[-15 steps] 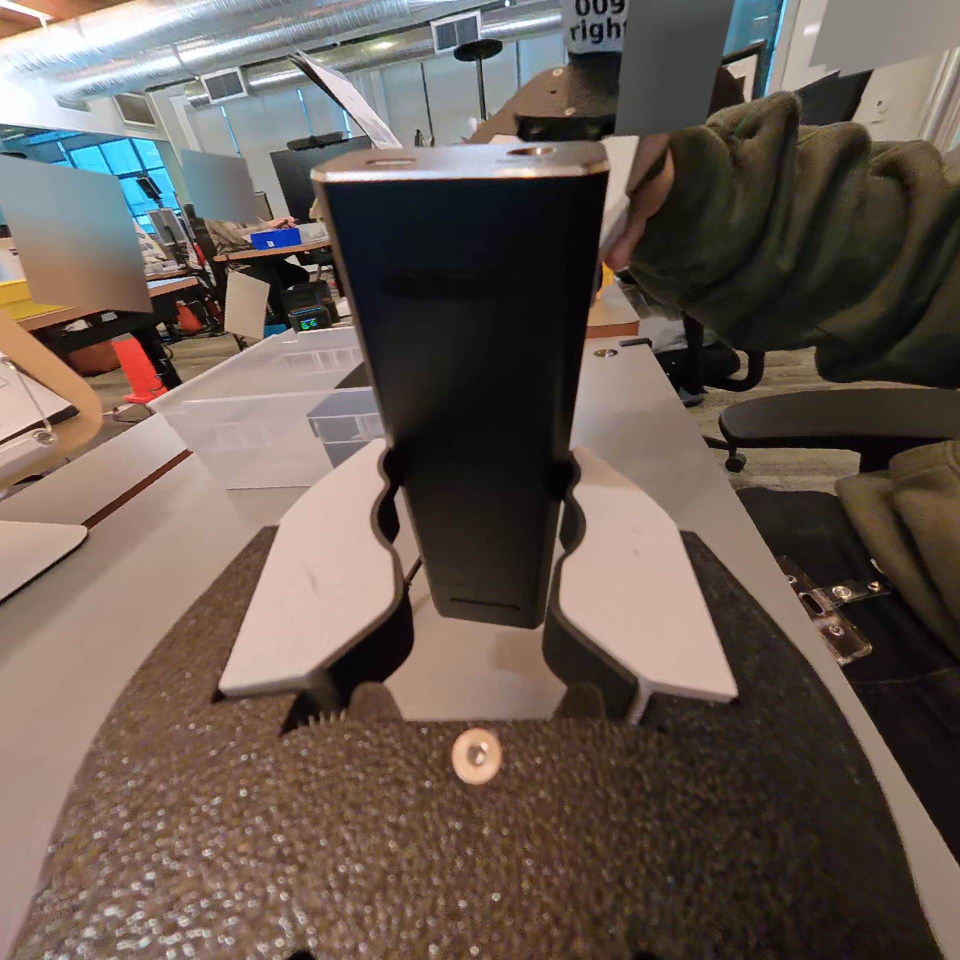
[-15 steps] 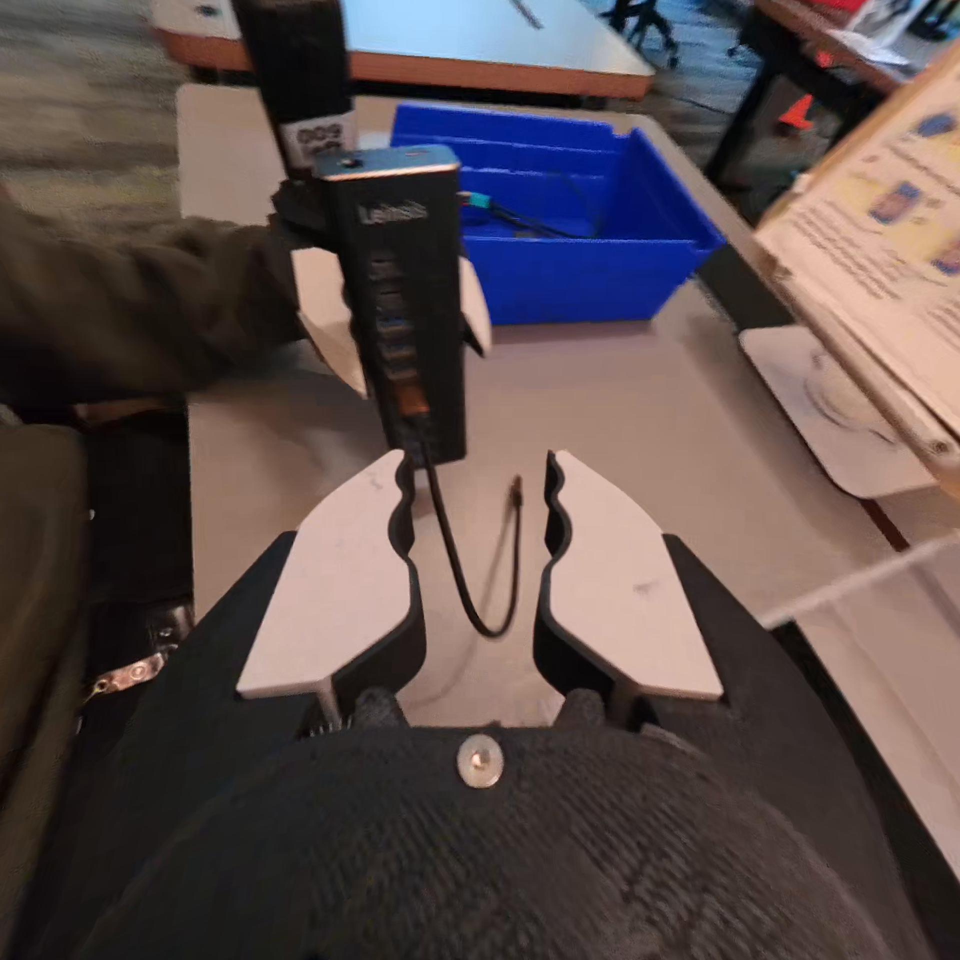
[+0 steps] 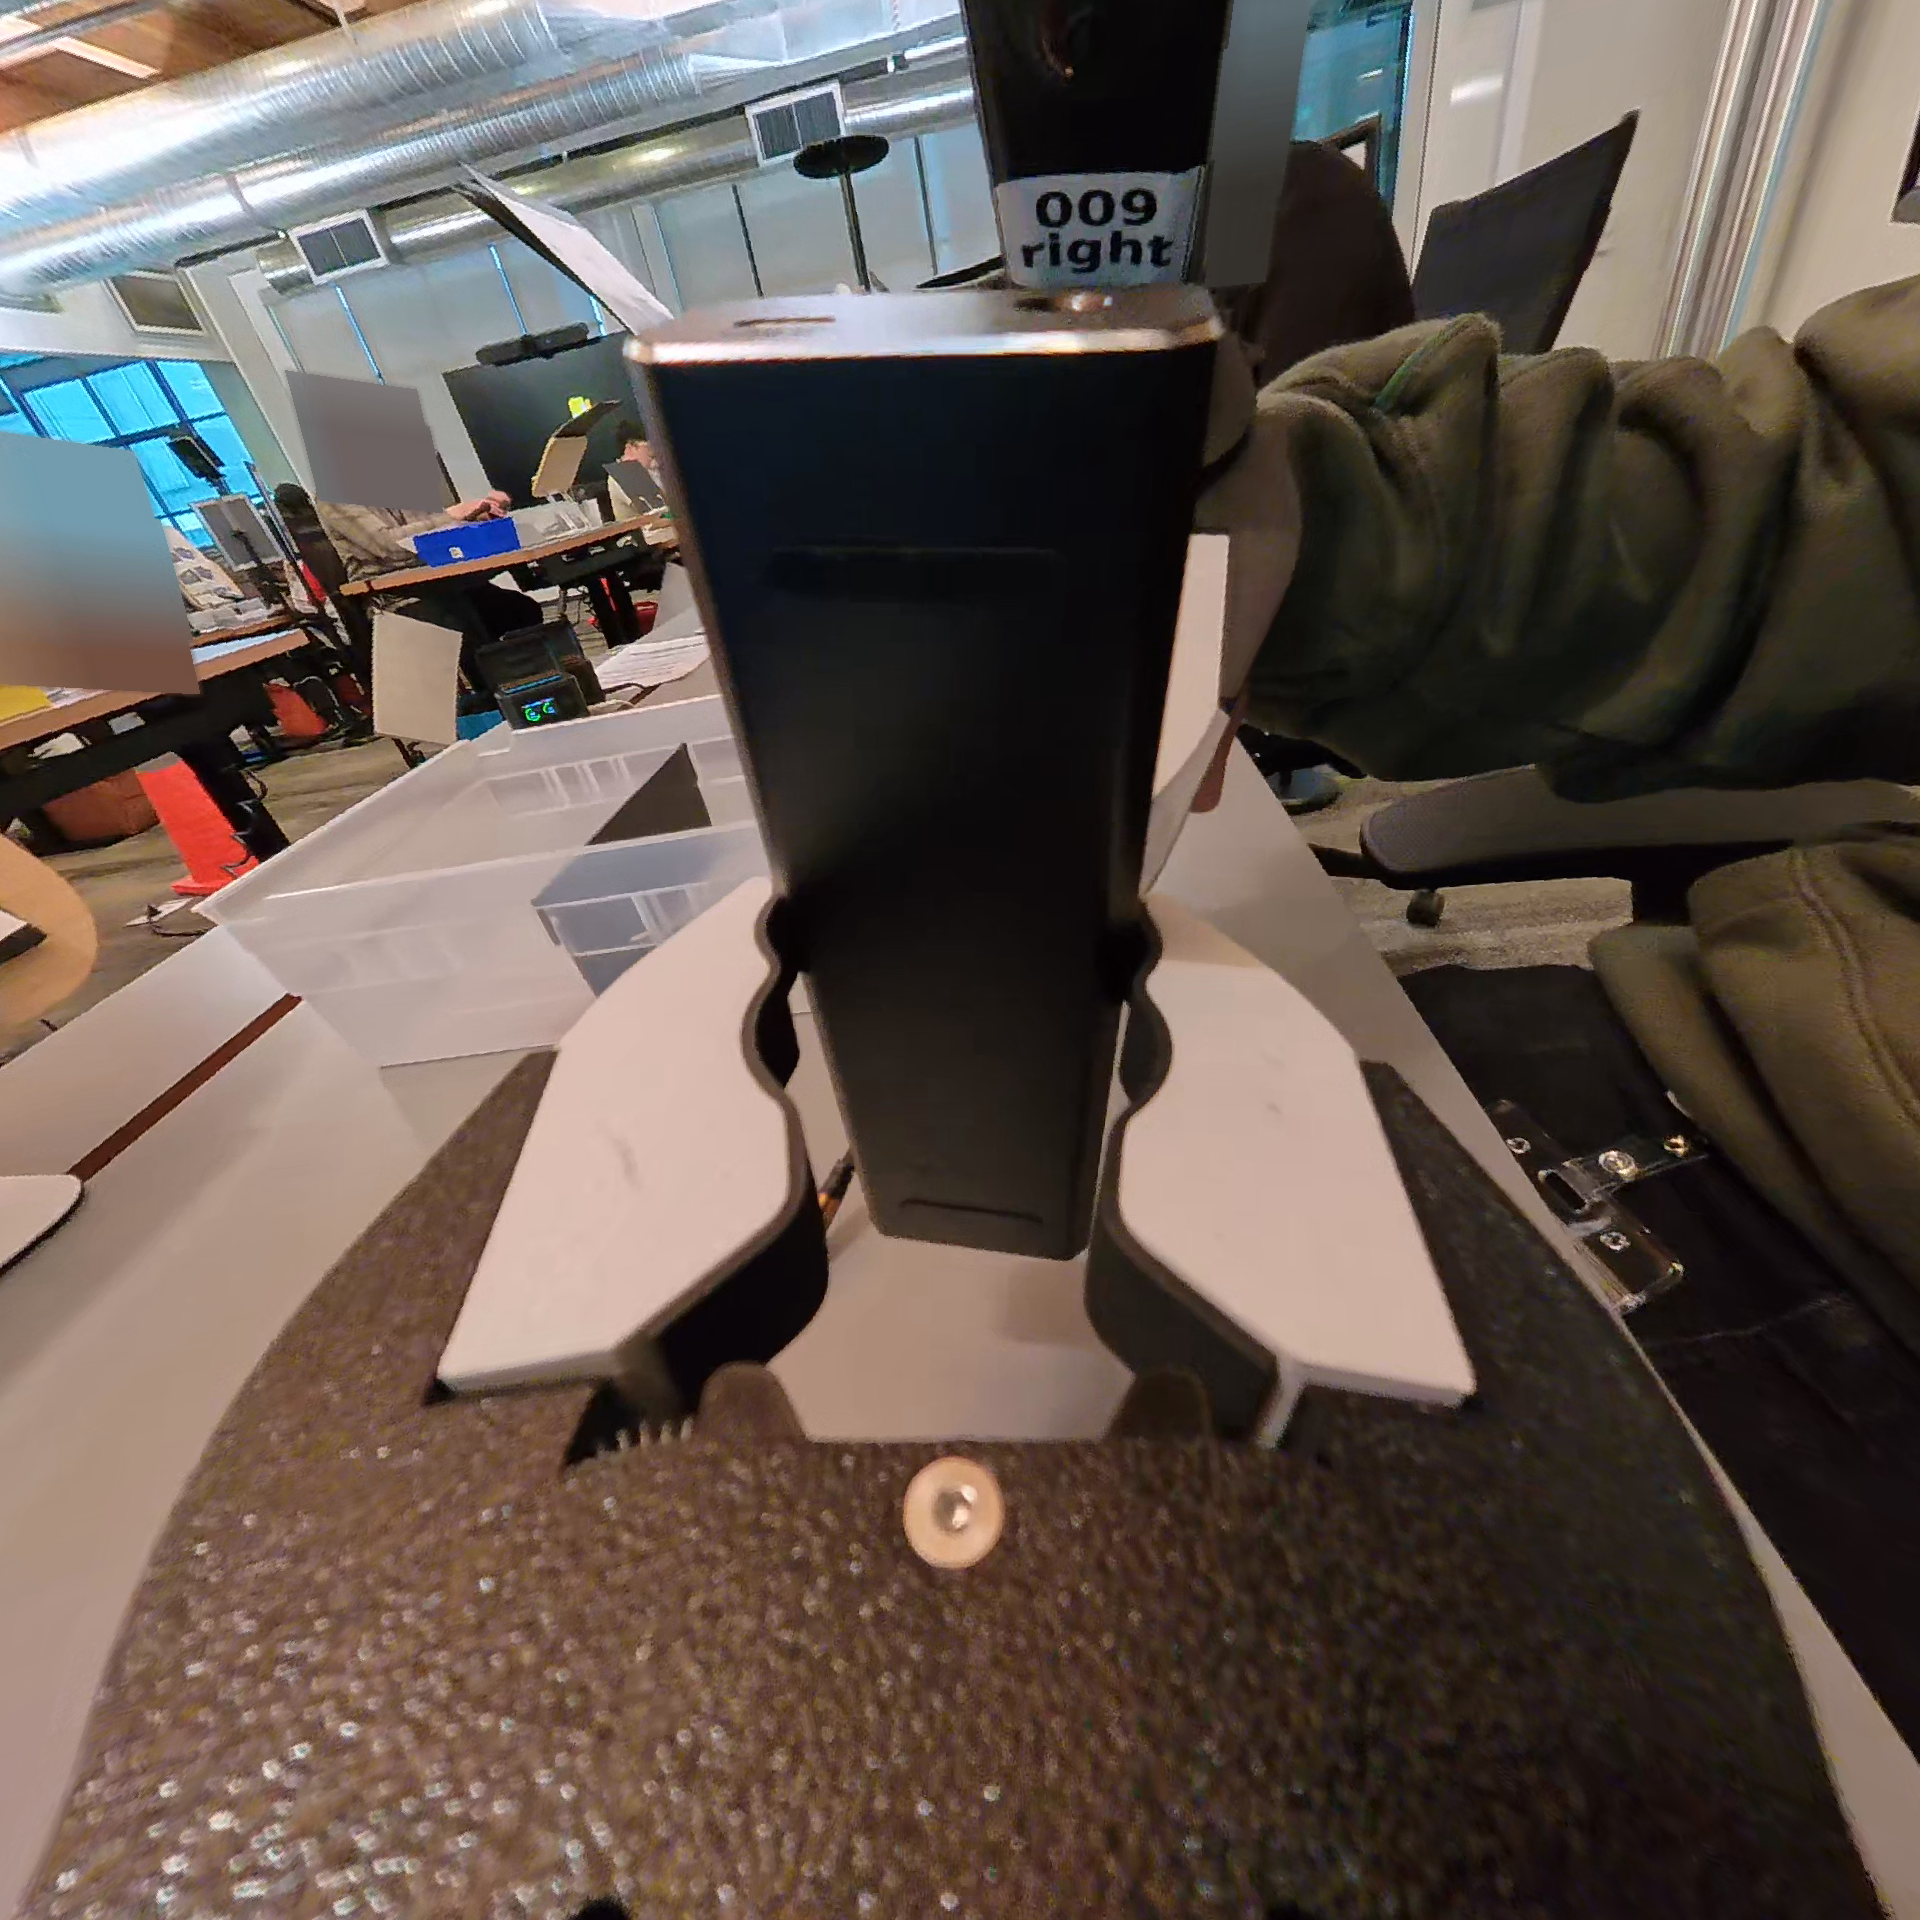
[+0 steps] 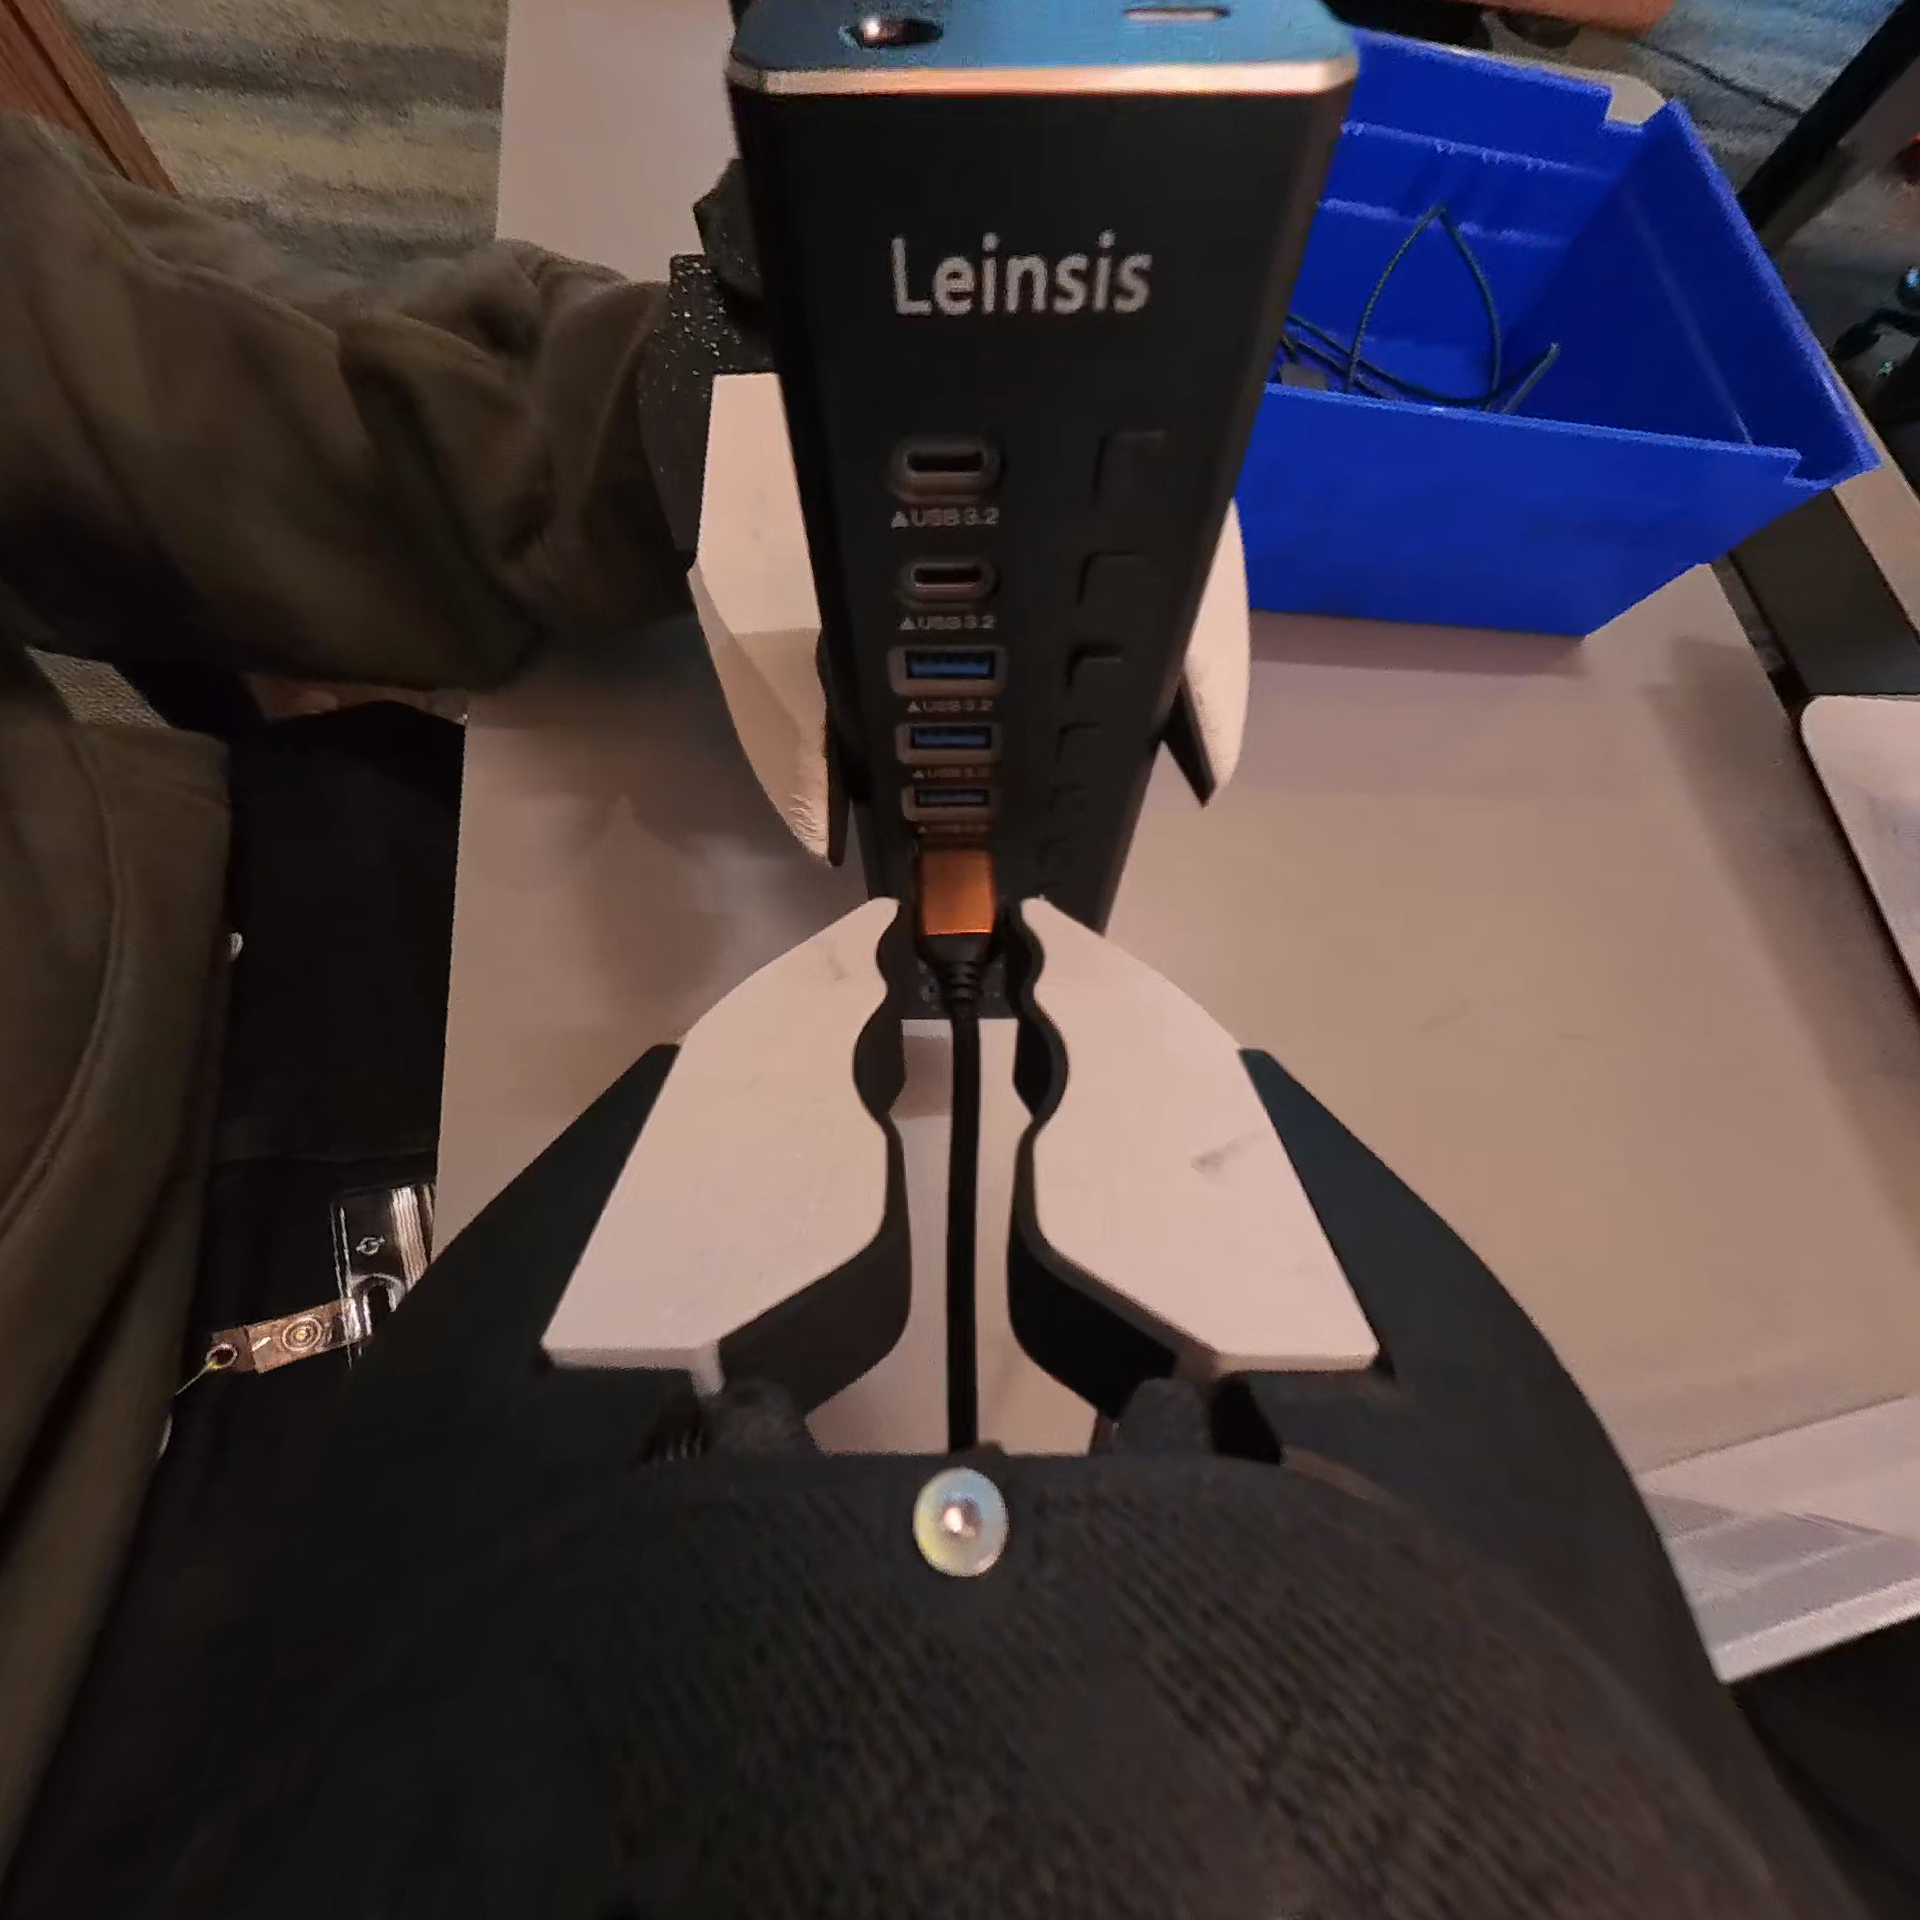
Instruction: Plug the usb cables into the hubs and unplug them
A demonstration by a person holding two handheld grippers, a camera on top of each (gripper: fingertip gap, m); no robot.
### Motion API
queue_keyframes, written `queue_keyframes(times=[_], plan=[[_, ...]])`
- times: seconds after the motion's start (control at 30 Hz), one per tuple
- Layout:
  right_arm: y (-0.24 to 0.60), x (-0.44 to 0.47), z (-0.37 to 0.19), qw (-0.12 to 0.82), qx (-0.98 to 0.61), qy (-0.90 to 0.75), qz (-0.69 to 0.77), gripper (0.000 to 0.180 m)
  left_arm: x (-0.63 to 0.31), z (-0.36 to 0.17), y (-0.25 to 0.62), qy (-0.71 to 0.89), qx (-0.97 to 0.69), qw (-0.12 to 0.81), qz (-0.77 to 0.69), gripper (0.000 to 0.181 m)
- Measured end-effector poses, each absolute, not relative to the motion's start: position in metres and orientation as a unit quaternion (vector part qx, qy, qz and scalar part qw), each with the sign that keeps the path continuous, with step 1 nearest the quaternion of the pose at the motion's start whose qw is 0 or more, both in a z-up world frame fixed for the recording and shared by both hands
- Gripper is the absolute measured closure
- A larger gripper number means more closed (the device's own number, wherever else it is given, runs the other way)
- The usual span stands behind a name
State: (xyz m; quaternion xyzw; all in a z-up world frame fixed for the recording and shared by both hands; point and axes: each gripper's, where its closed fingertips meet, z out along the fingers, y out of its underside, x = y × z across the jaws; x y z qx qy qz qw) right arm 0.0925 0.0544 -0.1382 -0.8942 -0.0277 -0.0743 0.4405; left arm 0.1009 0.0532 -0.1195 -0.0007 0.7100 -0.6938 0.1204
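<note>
USB hub (image 4: pixel 1023 436), black, tower form, brushed metal cap: held upright above the grey tabletop (image 4: pixel 1455 935), filling the centre of both views. Left gripper (image 3: pixel 951 956): jaws closed on the hub's lower body, one white finger on each narrow side, plain back of the hub toward its camera; likely held this way to brace the hub and turn the port face toward the other tool. Port face, in the right wrist view: two oval ports uppermost, blue rectangular ports beneath, a column of side buttons at right. USB cable (image 4: pixel 961 1195), black: orange-shelled plug (image 4: pixel 951 883) seated in the lowest occupied port, cord running straight down the frame between the fingers. Right gripper (image 4: pixel 958 920): jaws narrowed to a slim gap, tips either side of the plug's strain relief; whether they already pinch it cannot be told. Judged step: taking hold of the plug to draw it out. Blue bin (image 4: pixel 1538 416), upper right of the right wrist view, containing further dark cables. Clear plastic bins (image 3: pixel 468 894), left of centre in the left wrist view. Olive sleeve (image 3: pixel 1558 561), upper right. Room: open office with exposed silver ductwork (image 3: pixel 312 135) across the top, desks, windows at far left, black office chair (image 3: pixel 1621 831) at right.
</note>
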Motion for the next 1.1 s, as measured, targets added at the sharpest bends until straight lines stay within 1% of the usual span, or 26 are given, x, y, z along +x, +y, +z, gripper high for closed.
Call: queue_keyframes(times=[0.33, 0.77, 1.1], plan=[[0.059, 0.09, -0.136, 0.464, -0.877, -0.057, -0.111, 0.163, 0.097, -0.115, 0.05, 0.701, 0.007, 0.119, -0.703, 0.122], [0.062, 0.088, -0.127, 0.487, -0.871, -0.034, -0.049, 0.164, 0.097, -0.109, 0.055, 0.682, 0.009, 0.12, -0.721, 0.122], [0.058, 0.091, -0.126, 0.472, -0.879, -0.02, -0.065, 0.164, 0.099, -0.11, 0.054, 0.68, 0.006, 0.128, -0.722, 0.122]])
